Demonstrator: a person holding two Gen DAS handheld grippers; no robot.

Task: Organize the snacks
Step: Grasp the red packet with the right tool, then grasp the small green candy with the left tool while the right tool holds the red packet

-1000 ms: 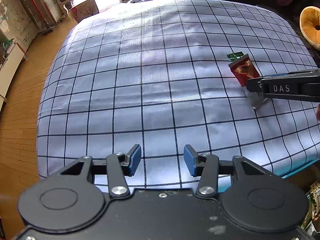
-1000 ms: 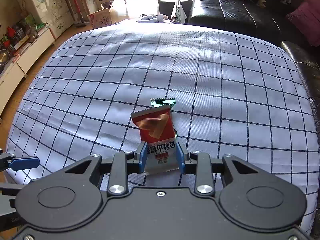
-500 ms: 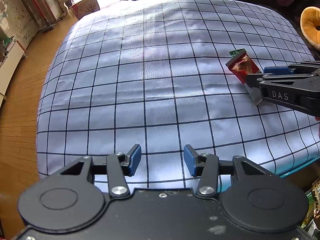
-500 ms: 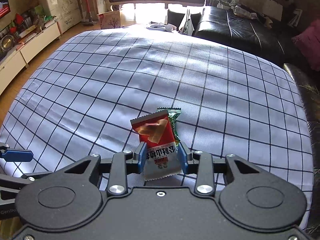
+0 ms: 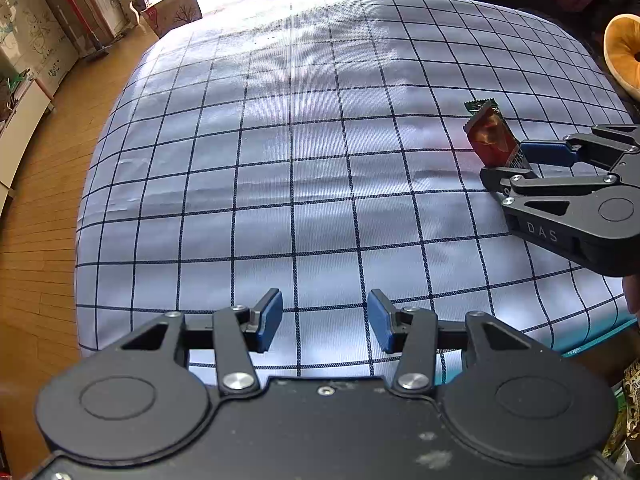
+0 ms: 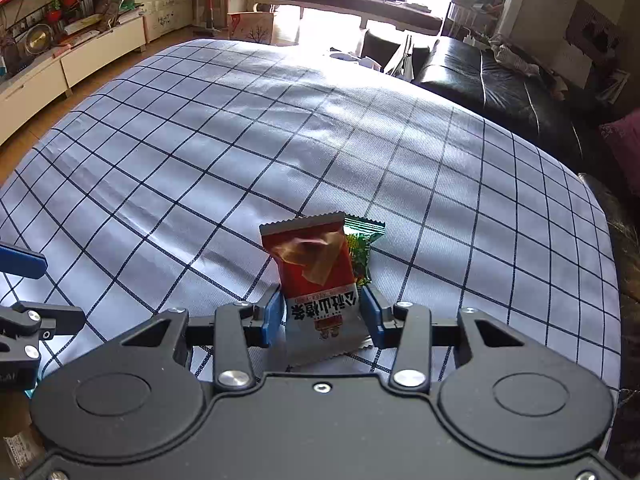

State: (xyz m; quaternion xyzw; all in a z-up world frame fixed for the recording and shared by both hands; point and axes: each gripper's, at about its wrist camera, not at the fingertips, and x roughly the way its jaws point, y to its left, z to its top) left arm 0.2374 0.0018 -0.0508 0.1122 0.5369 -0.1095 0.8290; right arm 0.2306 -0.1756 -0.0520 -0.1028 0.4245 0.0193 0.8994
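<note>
Held snack: we see a red foil snack packet with a white lower band of printed characters (image 6: pixel 320 284), standing between the blue pads of the right tool (image 6: pixel 323 316).
Long axis: the packet runs forward along the tool's fingers, its crimped far end pointing away from the camera and raised off the cloth.
Second snack: a green foil packet (image 6: pixel 362 240) lies just behind the red one and is partly hidden by it; we cannot tell whether the two touch.
Right tool: narrowed onto the red packet, a pad pressing each long edge.
Left tool: the left tool (image 5: pixel 325 320) is spread wide with nothing between its pads, over the near edge of the cloth.
Nearer side: from the left wrist view the red packet (image 5: pixel 490 138) sits far to the right, well apart from the left tool; we judge the right hand the only one placed to move it.
Support: a pale blue tablecloth with a dark grid (image 5: pixel 280 160) covers the tabletop.
Next step (judgement): carry the red packet to its place; the destination is not in view.
</note>
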